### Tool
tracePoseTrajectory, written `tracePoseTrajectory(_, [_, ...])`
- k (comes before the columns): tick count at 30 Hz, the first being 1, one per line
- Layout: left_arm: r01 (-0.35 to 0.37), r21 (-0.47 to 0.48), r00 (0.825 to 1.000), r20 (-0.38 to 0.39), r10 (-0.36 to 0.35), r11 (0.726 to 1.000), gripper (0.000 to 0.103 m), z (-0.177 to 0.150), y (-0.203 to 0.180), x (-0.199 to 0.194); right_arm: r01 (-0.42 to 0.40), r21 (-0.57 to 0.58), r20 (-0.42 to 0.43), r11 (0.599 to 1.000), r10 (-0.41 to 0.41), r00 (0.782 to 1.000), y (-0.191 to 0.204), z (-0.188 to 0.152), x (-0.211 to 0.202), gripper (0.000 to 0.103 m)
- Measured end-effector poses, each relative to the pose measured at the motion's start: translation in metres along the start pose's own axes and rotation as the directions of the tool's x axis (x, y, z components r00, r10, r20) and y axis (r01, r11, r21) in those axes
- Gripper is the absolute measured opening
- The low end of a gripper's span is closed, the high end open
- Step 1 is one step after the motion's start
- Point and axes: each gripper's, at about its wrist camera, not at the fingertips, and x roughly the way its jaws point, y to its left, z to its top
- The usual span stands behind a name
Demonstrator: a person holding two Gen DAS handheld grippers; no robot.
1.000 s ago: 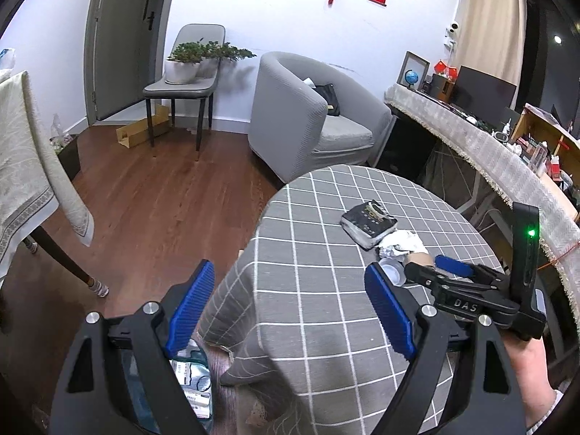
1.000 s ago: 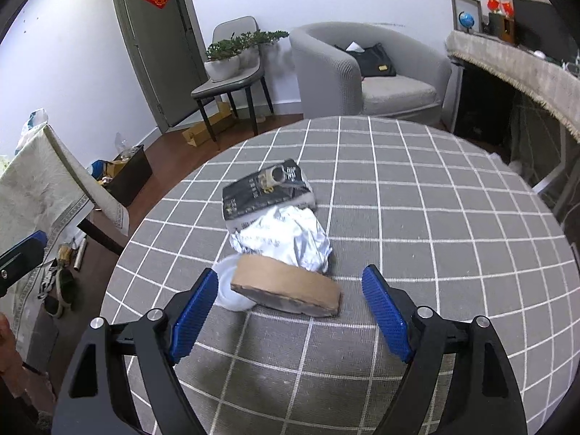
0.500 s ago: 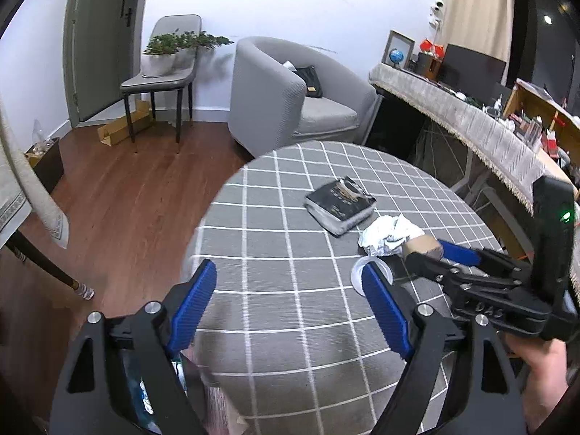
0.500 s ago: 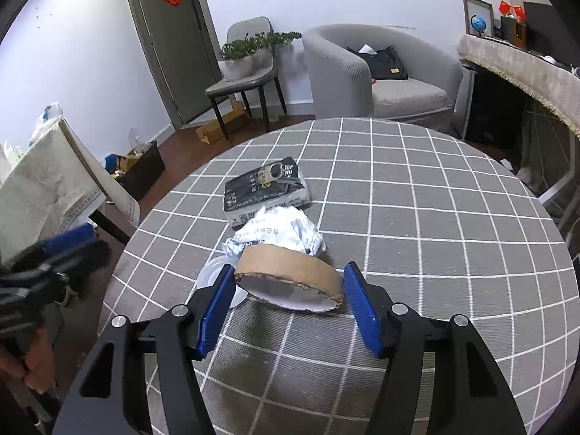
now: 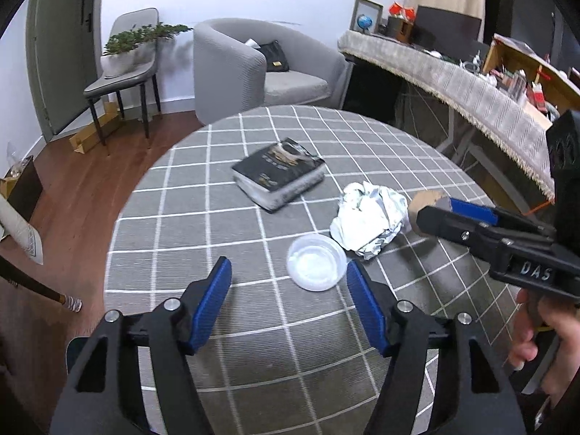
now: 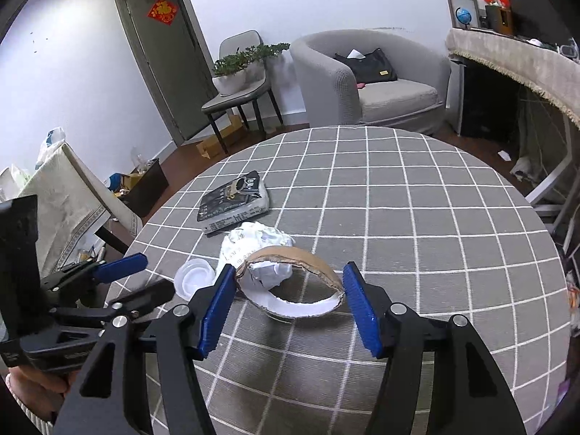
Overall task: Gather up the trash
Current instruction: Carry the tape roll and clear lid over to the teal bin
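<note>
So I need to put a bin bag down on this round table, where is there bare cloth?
The far and right parts of the table, beyond the cardboard ring, are bare. It is crowded on the left: black packet, crumpled foil and plastic lid sit close together.

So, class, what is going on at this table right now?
A person with a gripper in each hand is clearing trash off a round table. The right gripper is shut on a squashed cardboard ring, its pads pressing both sides. The left gripper is open and has just been closing, with nothing between its jaws; a plastic lid lies just beyond it. Crumpled paper and a black packet also lie on the checked cloth.
</note>
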Motion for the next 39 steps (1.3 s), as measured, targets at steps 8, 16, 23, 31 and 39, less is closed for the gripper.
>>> tracePoseTrajectory(8, [0.0, 0.024, 0.999, -0.037, 0.001, 1.0, 0.057, 0.0, -0.012, 0.015, -0.007, 0.016, 0.027, 1.0, 0.007, 1.0, -0.014, 0.001, -0.01, 0.061])
tracePoseTrajectory(16, [-0.026, 0.04, 0.999, -0.043, 0.028, 0.999, 0.048, 0.002, -0.019, 0.021, -0.027, 0.018, 0.042, 0.999, 0.026, 0.999, -0.014, 0.003, -0.018, 0.061])
tracePoseTrajectory(23, [-0.018, 0.02, 0.999, -0.043, 0.019, 1.0, 0.042, 0.001, -0.012, 0.016, -0.044, 0.002, 0.046, 0.999, 0.044, 0.998, -0.001, 0.007, -0.018, 0.061])
tracePoseTrajectory(31, [-0.027, -0.007, 0.999, -0.021, 0.027, 1.0, 0.042, -0.004, 0.003, -0.005, -0.072, -0.019, 0.064, 0.997, 0.074, 0.995, 0.028, 0.017, -0.019, 0.061])
tracePoseTrajectory(39, [-0.065, -0.049, 0.998, 0.008, 0.066, 0.997, 0.042, -0.011, 0.034, -0.033, -0.103, -0.082, 0.071, 0.991, 0.109, 0.992, 0.077, 0.024, -0.014, 0.061])
